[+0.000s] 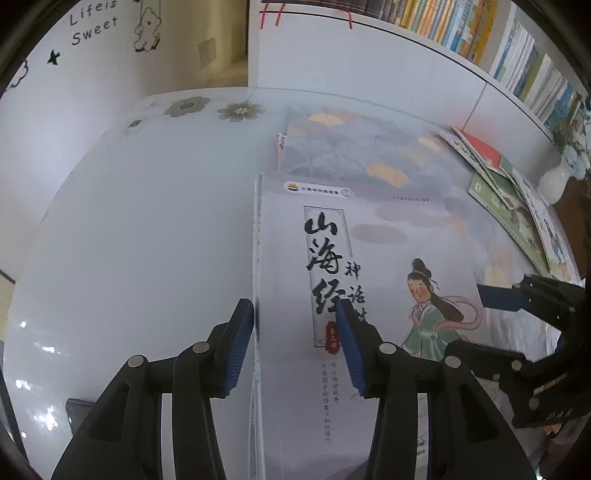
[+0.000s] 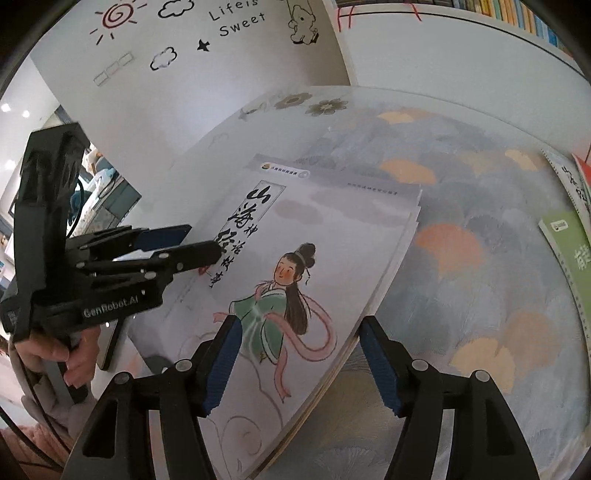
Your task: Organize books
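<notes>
A stack of thin books (image 1: 388,240) (image 2: 325,229) lies on the fan-patterned cloth (image 2: 461,221). Its top cover is pale, with black calligraphy and a figure in a green robe. My left gripper (image 1: 293,304) (image 2: 203,240) straddles the stack's spine edge: one blue pad sits beside the spine and the other finger over the cover. It is open and clamps nothing. My right gripper (image 2: 299,321) (image 1: 465,319) straddles the stack's right edge near its front corner. One finger is over the cover, the other is off the edge, and the jaws stand open.
More books (image 1: 509,199) (image 2: 569,251) lie fanned out at the right, by a white vase (image 1: 554,184). A full bookshelf (image 1: 480,29) runs along the back. Bare white tabletop (image 1: 147,221) lies to the left, with a dark flat device (image 1: 75,413) at its front. A hand (image 2: 55,354) holds the left gripper.
</notes>
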